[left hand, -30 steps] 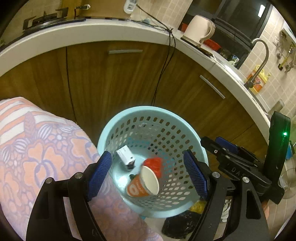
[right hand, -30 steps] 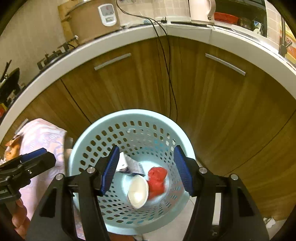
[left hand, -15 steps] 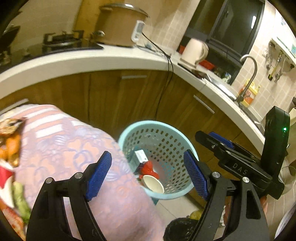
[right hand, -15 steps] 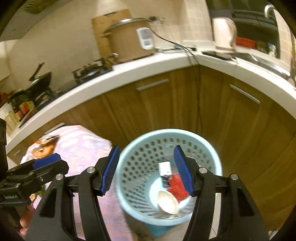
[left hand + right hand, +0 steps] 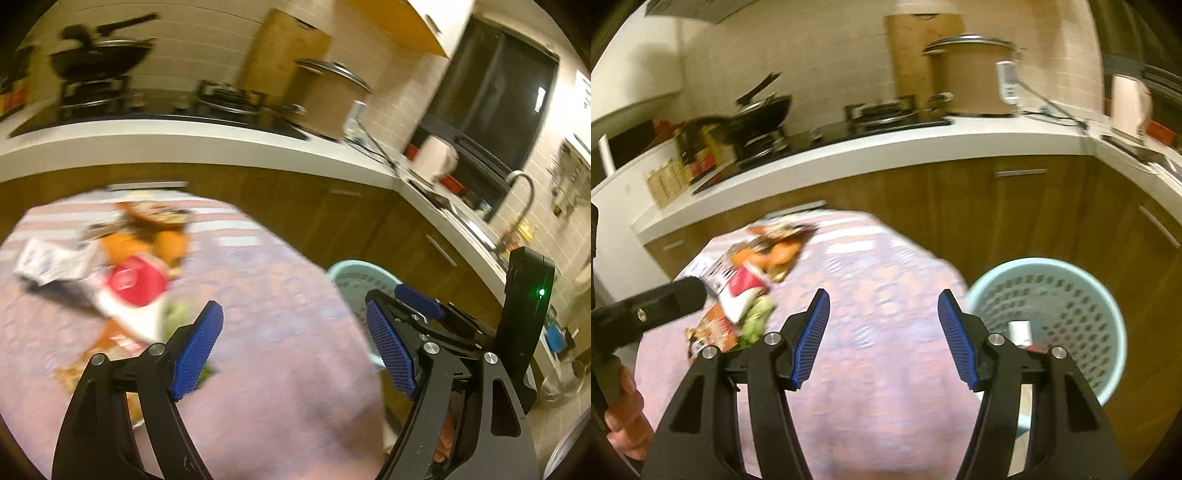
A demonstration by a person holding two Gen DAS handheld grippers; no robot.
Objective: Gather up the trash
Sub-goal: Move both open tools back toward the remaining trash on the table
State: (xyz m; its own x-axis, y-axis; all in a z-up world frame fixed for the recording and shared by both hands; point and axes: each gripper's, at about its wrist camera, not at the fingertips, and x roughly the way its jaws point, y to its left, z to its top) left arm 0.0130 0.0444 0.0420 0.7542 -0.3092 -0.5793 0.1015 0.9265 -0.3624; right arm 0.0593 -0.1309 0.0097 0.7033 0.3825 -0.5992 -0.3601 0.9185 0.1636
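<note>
Mint perforated basket (image 5: 1067, 291), white carton (image 5: 1020, 331) inside

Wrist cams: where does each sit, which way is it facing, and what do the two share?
Left wrist: on the left claw, looking forward and down over the pink cloth table; own open jaws, plus the right claw at the right edge.
Right wrist: on the right claw, same heading; own open jaws, the left claw's body and a hand at left.
Shared: trash pile, blue basket, stove counter.
</note>
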